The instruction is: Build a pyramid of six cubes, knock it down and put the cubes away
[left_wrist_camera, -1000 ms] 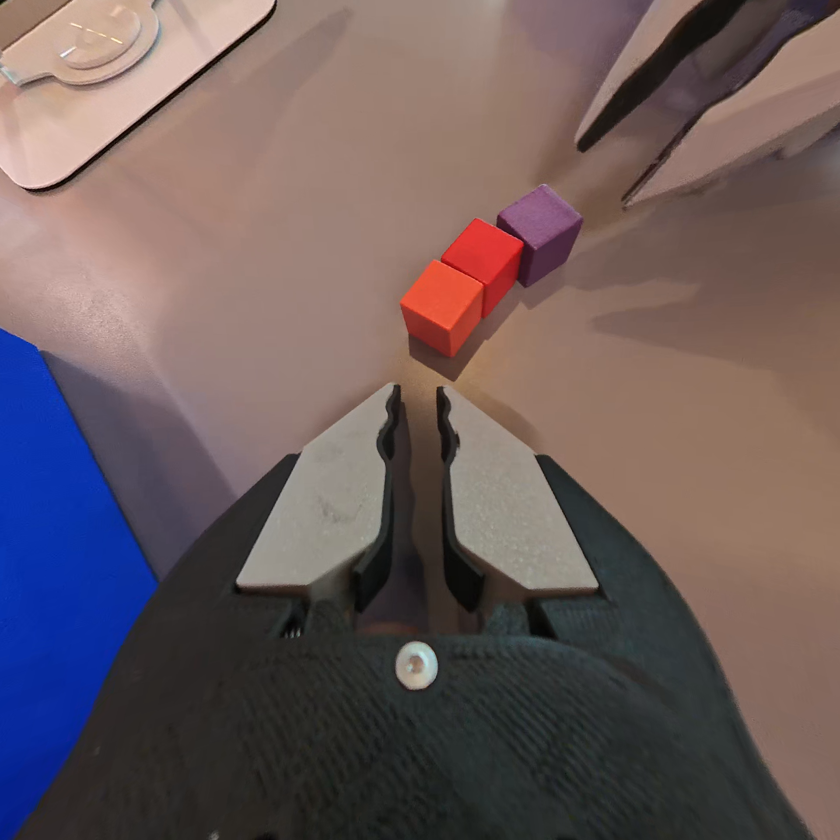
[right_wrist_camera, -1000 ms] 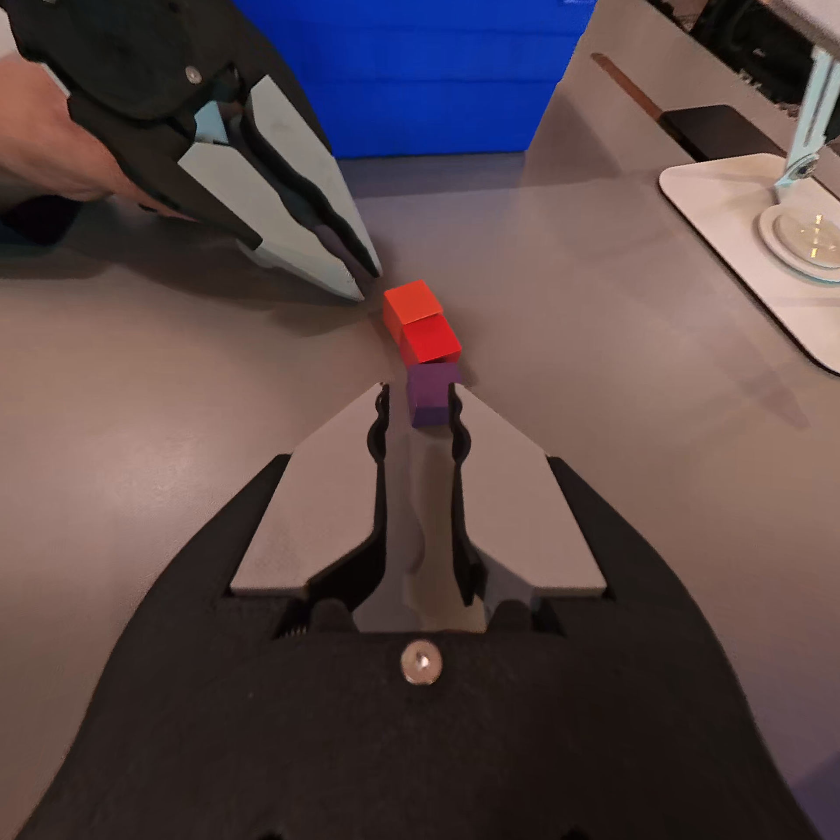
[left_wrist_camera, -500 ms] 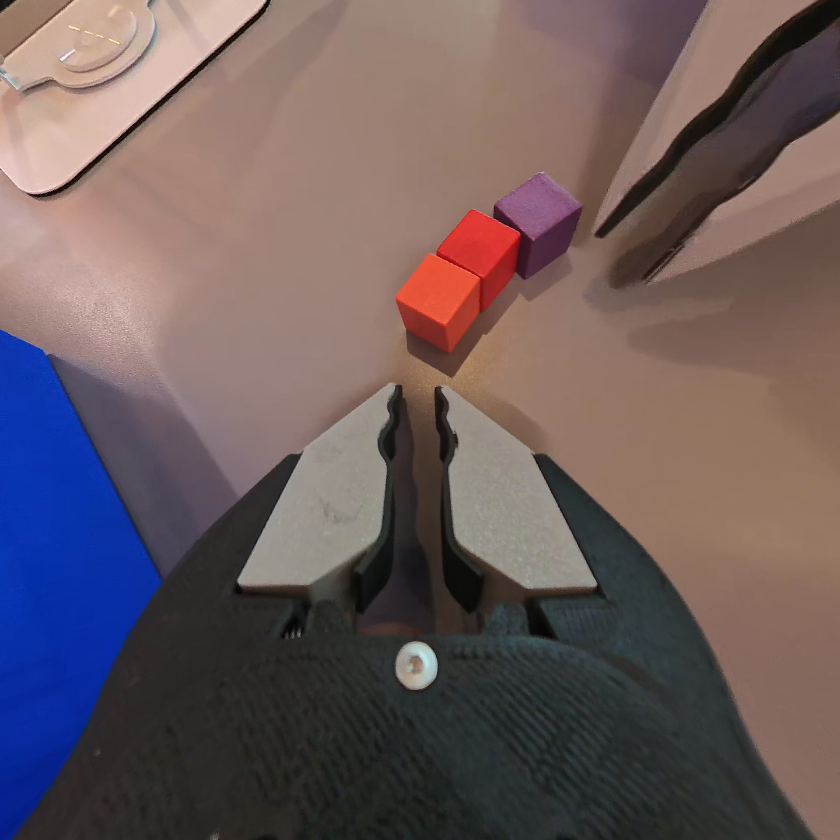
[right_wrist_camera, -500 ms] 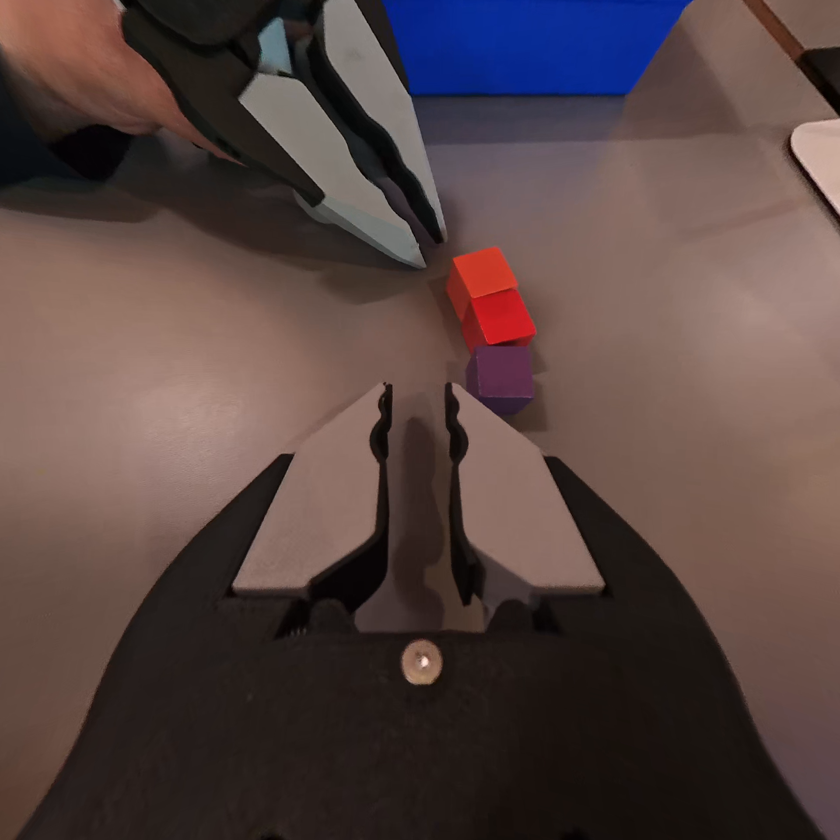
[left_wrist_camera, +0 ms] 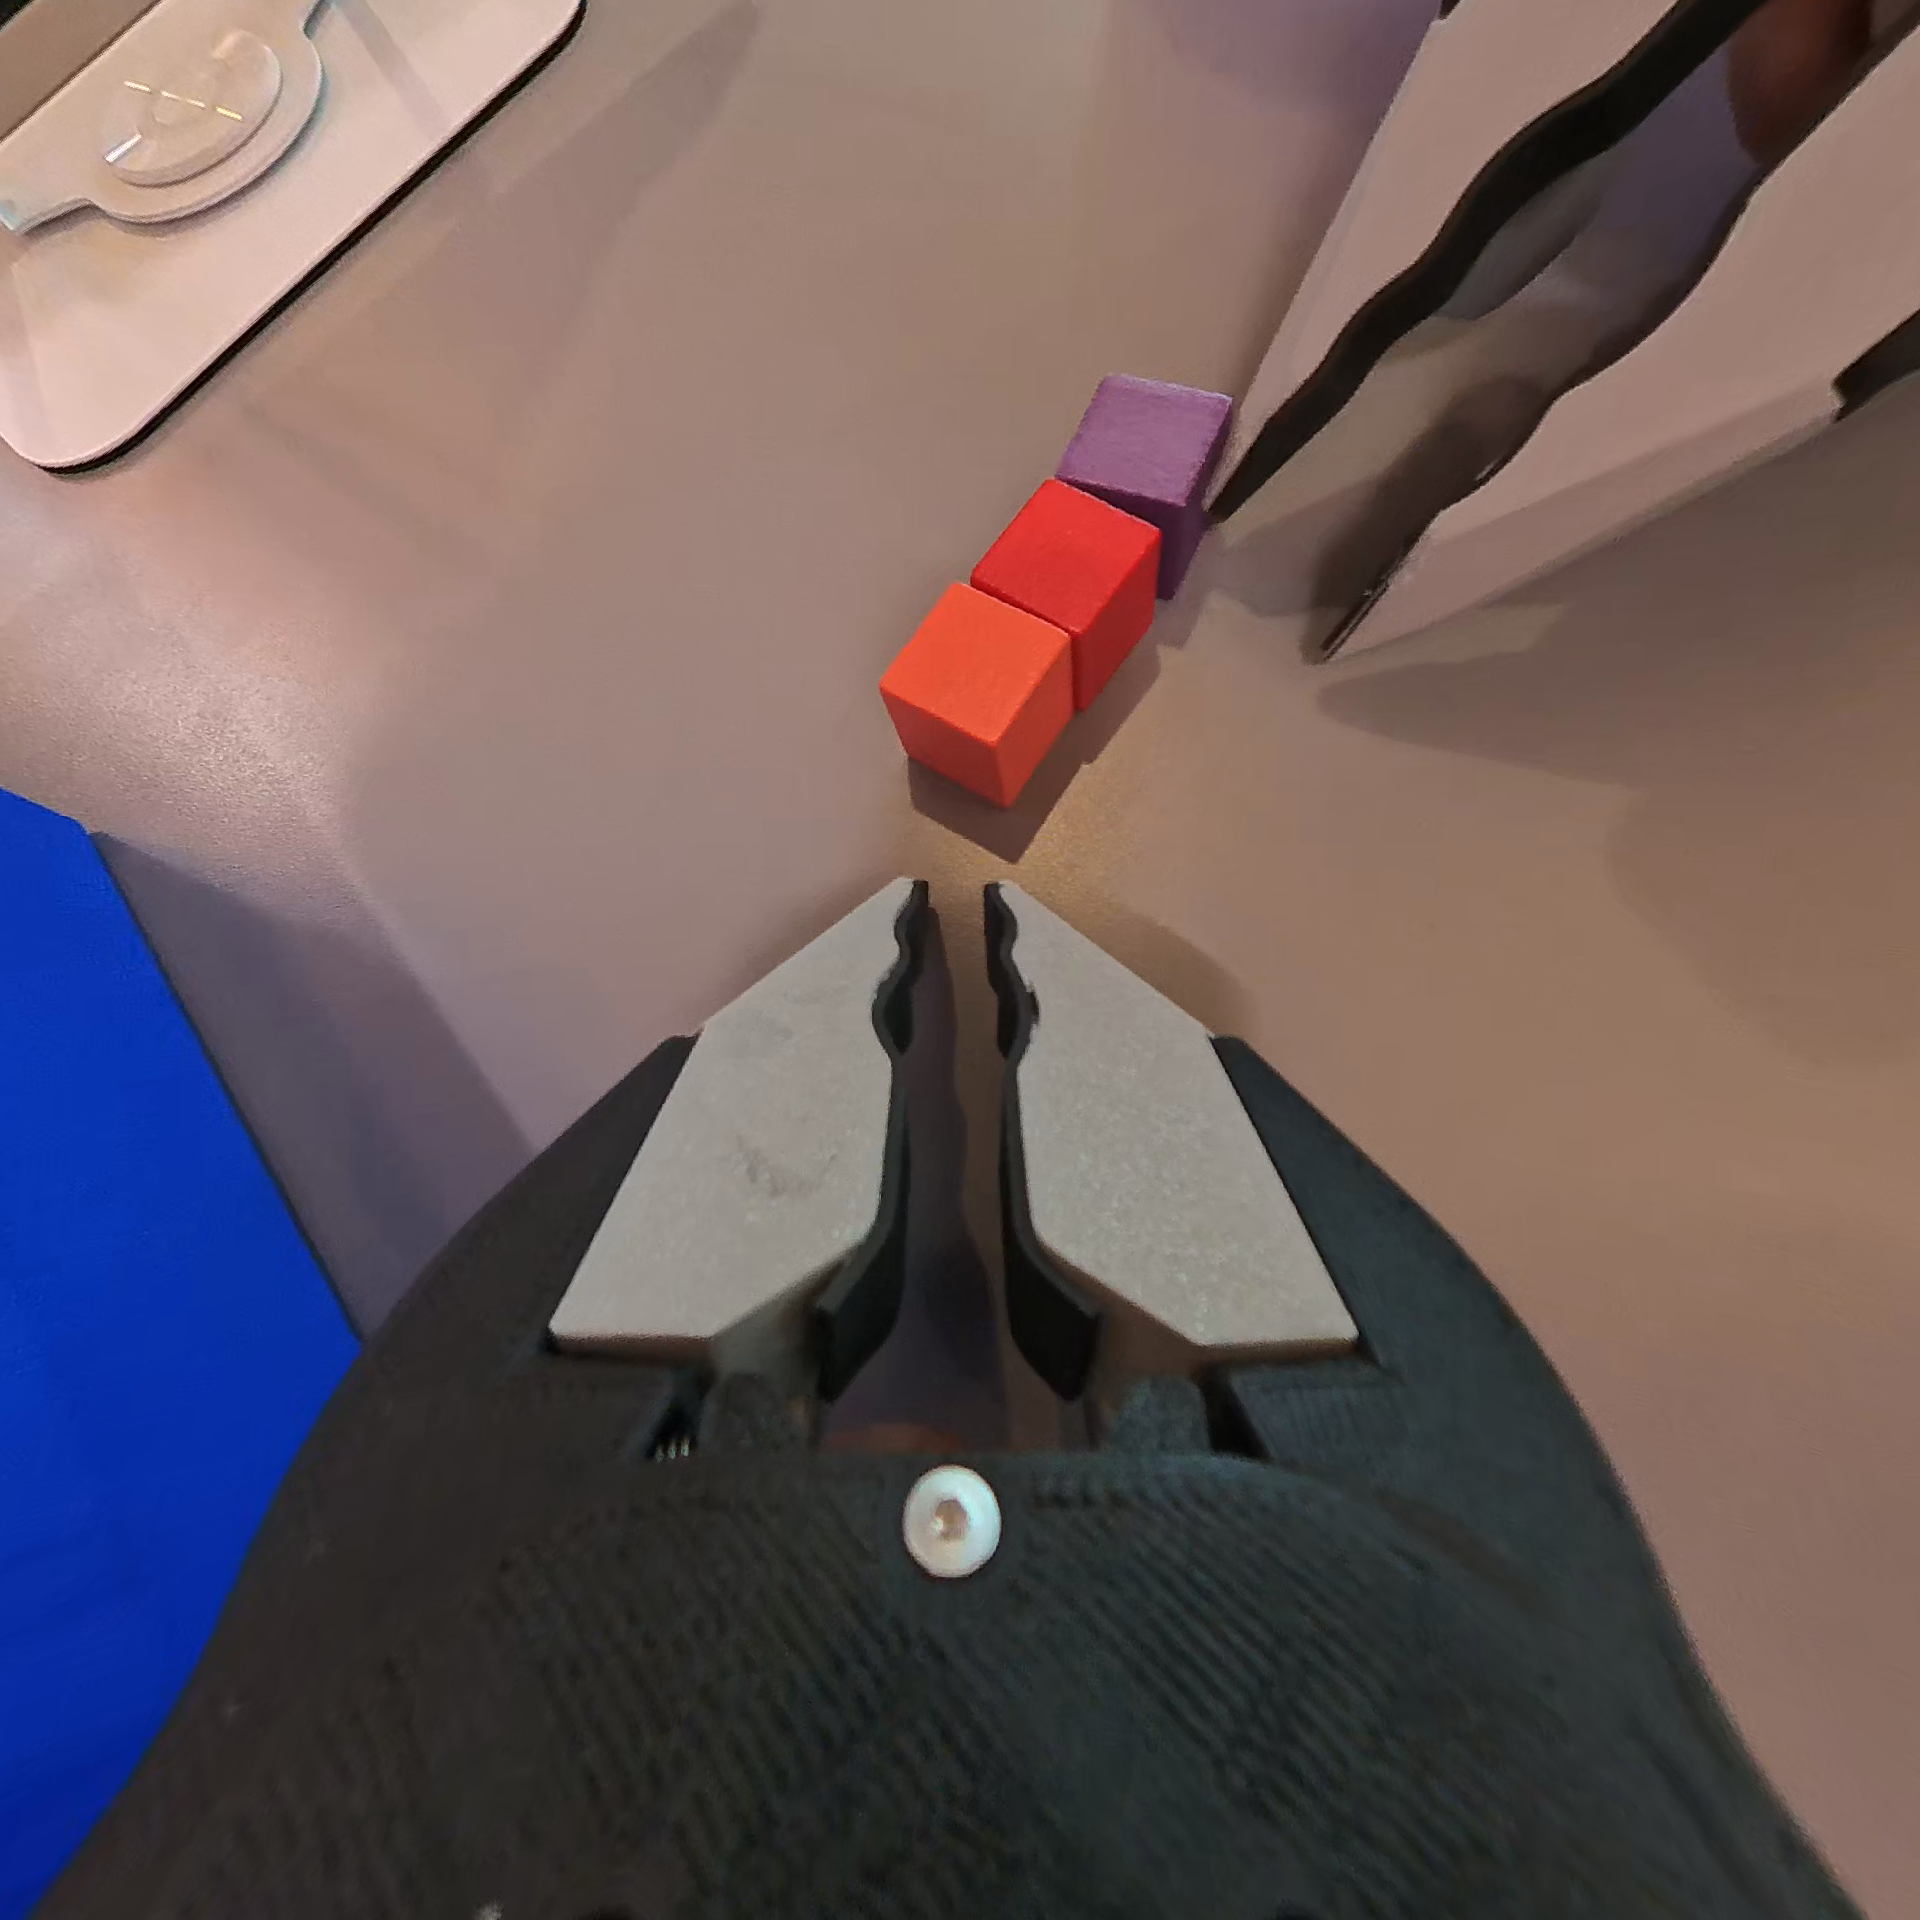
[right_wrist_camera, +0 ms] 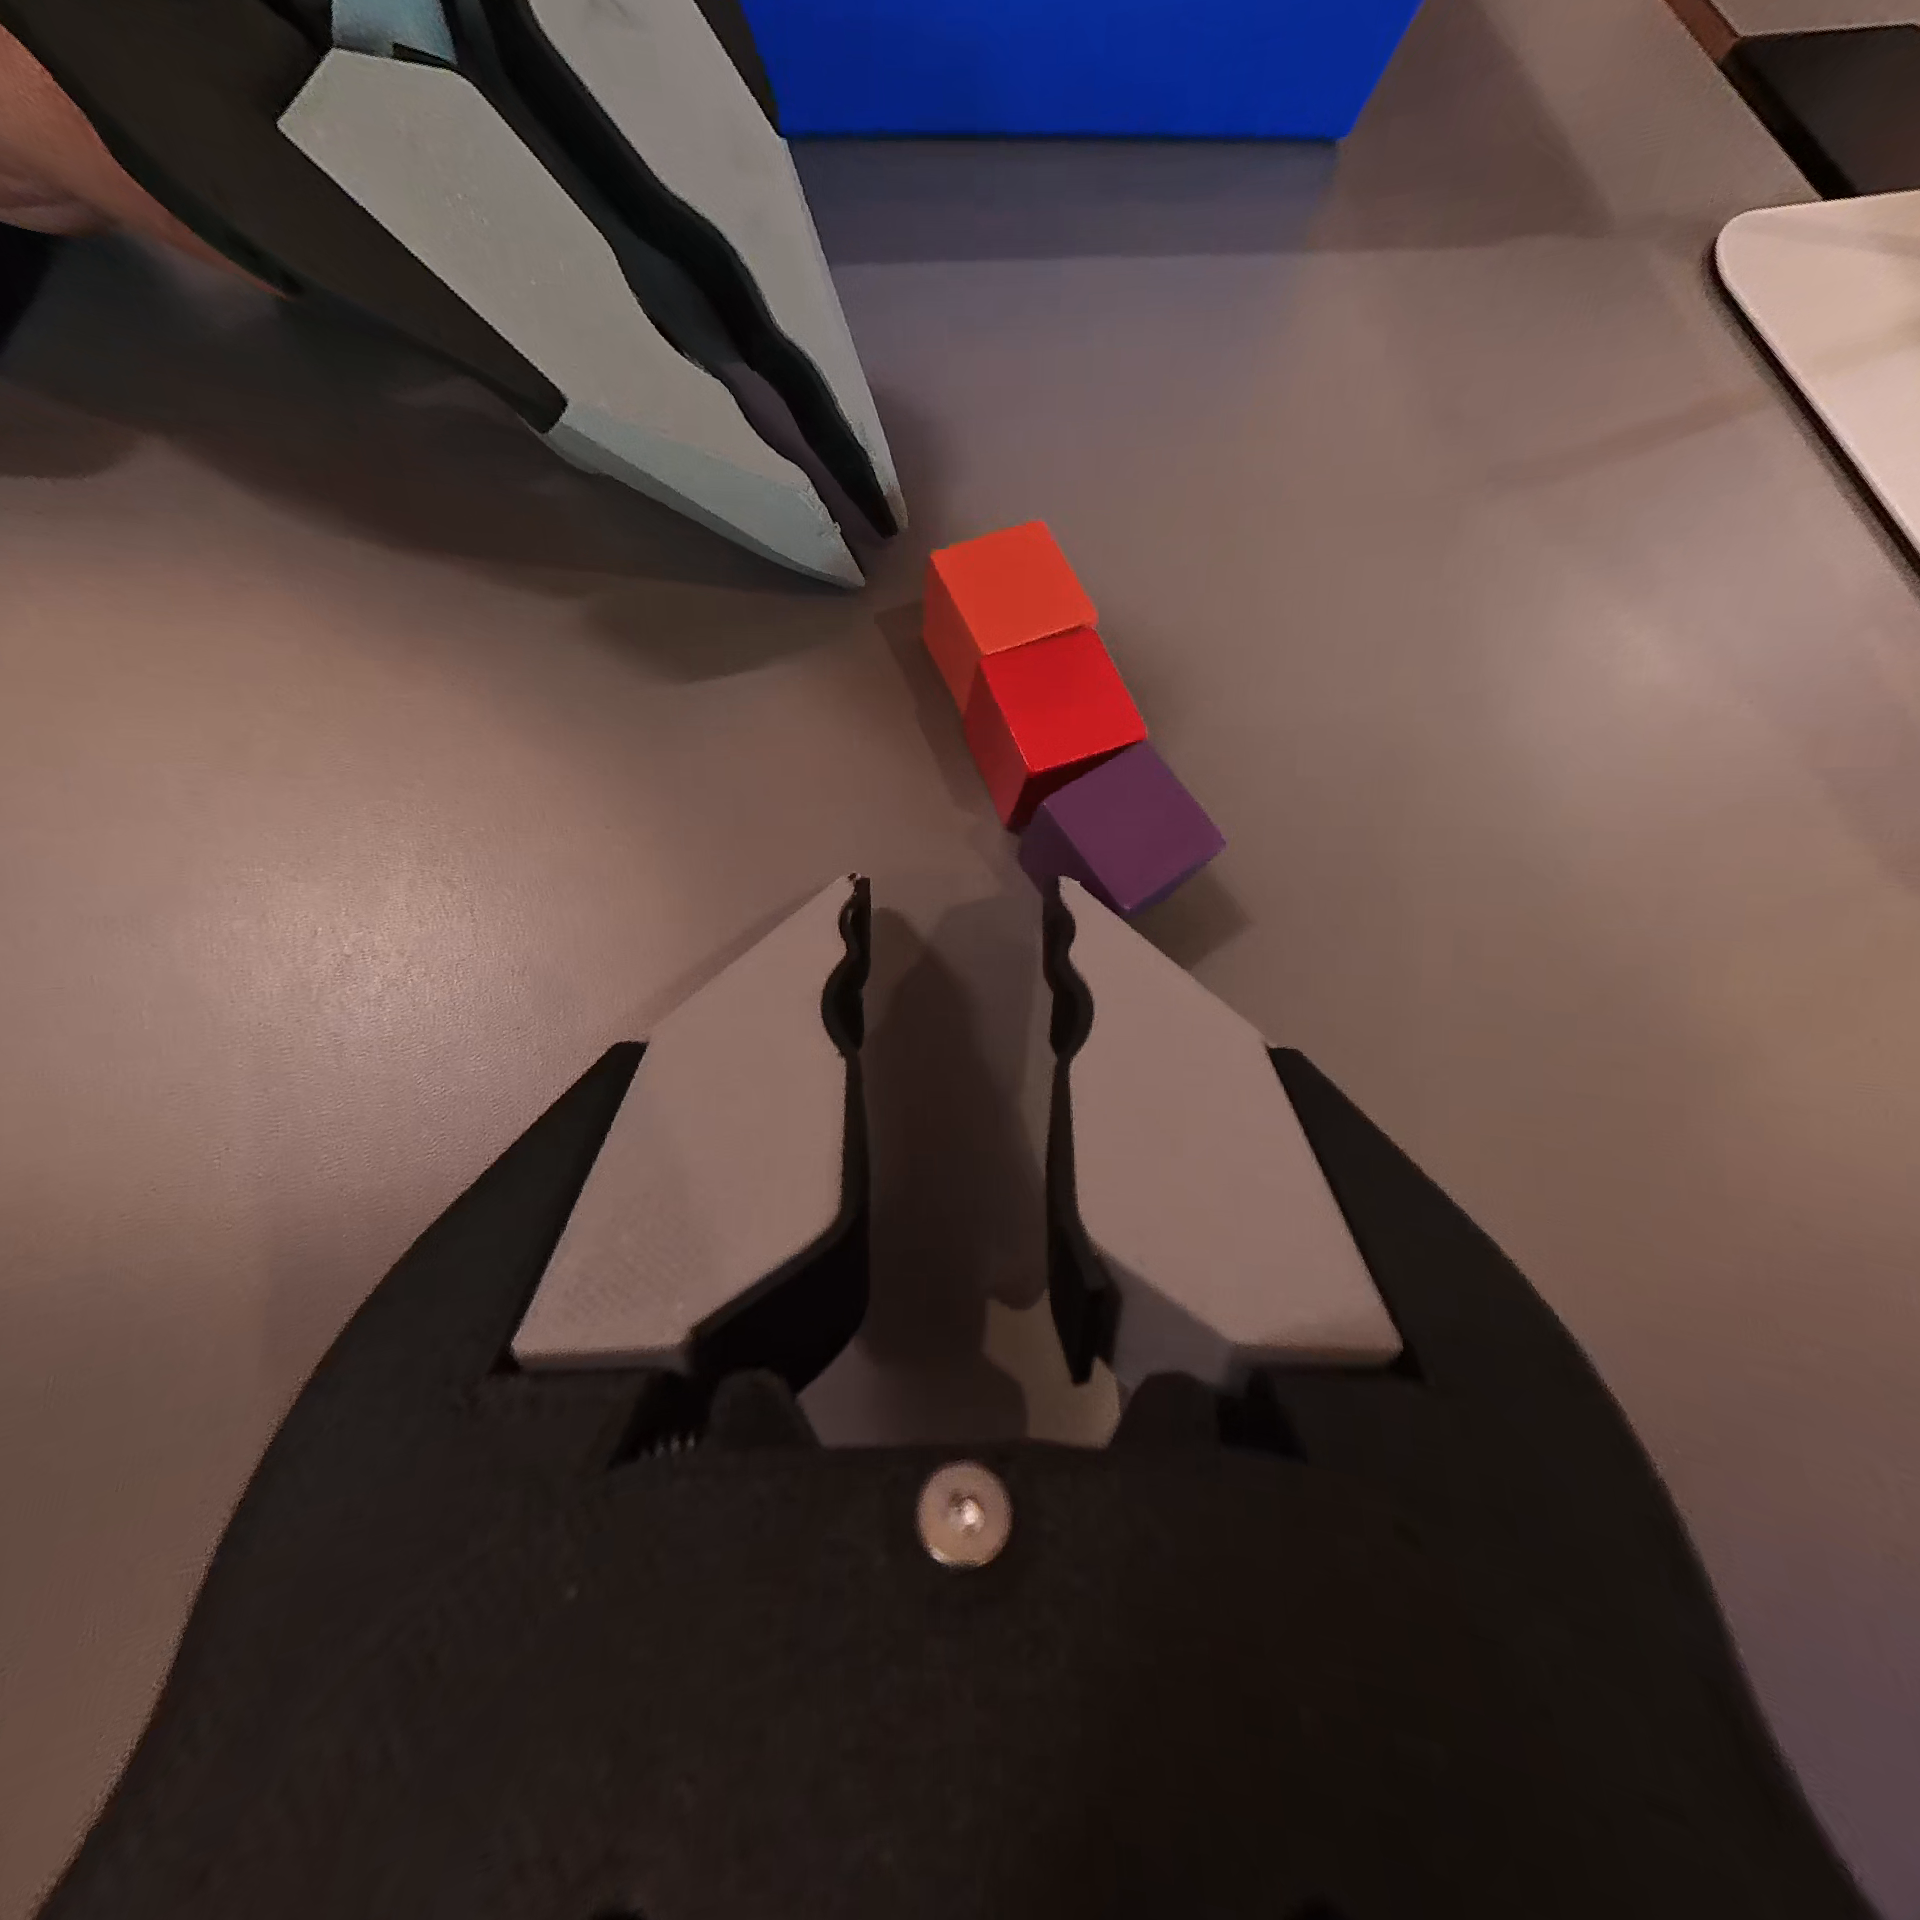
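Three cubes: an orange cube (left_wrist_camera: 977,688), a red cube (left_wrist_camera: 1070,566) and a purple cube (left_wrist_camera: 1148,457) sit touching in a row at frame centre, likely the pyramid's base.
Left gripper (left_wrist_camera: 954,891): jaws nearly closed, a narrow slit, holding nothing, just short of the orange end.
Right gripper (right_wrist_camera: 956,885): jaws partly apart, empty; right fingertip at the purple cube's corner.
Step advice: the purple cube looks slightly skewed; nudging both ends inward gently should square the row without buckling it.
Surface: smooth grey-brown tabletop (right_wrist_camera: 1455,727), matte sheen.
Room: blue bin (right_wrist_camera: 1070,62) at top centre; pale tray (left_wrist_camera: 208,260) upper left.
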Motion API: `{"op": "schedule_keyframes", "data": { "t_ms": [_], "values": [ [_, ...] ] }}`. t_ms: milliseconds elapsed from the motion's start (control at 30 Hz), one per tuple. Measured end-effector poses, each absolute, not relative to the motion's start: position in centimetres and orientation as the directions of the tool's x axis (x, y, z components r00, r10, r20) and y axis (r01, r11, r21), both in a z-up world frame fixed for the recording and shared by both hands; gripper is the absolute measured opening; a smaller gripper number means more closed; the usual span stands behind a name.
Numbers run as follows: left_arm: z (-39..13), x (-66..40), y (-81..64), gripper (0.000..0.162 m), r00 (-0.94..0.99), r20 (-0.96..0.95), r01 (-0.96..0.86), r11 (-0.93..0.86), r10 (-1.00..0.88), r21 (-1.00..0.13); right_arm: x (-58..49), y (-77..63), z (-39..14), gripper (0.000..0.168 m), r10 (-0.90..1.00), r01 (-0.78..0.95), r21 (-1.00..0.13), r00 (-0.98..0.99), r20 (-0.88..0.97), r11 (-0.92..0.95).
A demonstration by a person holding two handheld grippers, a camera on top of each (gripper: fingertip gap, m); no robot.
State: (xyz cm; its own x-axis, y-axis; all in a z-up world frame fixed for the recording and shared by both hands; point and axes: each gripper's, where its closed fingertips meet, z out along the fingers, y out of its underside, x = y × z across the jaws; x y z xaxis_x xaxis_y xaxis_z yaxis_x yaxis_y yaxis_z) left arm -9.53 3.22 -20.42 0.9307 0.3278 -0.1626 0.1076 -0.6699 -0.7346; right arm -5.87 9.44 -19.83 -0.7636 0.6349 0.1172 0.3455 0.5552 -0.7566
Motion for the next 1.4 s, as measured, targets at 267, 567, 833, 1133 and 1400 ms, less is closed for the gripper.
{"op": "schedule_keyframes", "data": {
  "t_ms": [267, 567, 833, 1133, 1400],
  "values": [
    [-20.4, -9.5, 3.3, 0.007, 0.932, -0.163, 0.105, -0.671, 0.325, -0.734, -5.7, 9.4, -17.4, 0.029, 0.637, 0.298, -0.818, -0.764, 0.105, 0.492],
    [-20.5, -10.4, 3.6, 0.002, 0.928, -0.134, 0.142, -0.662, 0.348, -0.735, -8.8, 14.3, -17.5, 0.019, 0.842, 0.466, -0.834, -0.54, -0.004, 0.296],
    [-20.6, -11.9, 4.2, 0.0, 0.906, -0.151, 0.166, -0.661, 0.395, -0.731, -9.0, 13.4, -19.5, 0.012, 0.835, 0.524, -0.767, -0.55, 0.027, 0.37],
    [-20.6, -11.9, 5.4, 0.0, 0.911, -0.205, 0.104, -0.683, 0.357, -0.723, -8.6, 12.6, -20.1, 0.014, 0.806, 0.52, -0.744, -0.59, 0.043, 0.42],
    [-20.4, -12.2, 5.4, 0.0, 0.905, -0.206, 0.112, -0.673, 0.373, -0.731, -8.5, 13.0, -19.3, 0.016, 0.81, 0.51, -0.767, -0.586, 0.022, 0.39]
  ]
}}
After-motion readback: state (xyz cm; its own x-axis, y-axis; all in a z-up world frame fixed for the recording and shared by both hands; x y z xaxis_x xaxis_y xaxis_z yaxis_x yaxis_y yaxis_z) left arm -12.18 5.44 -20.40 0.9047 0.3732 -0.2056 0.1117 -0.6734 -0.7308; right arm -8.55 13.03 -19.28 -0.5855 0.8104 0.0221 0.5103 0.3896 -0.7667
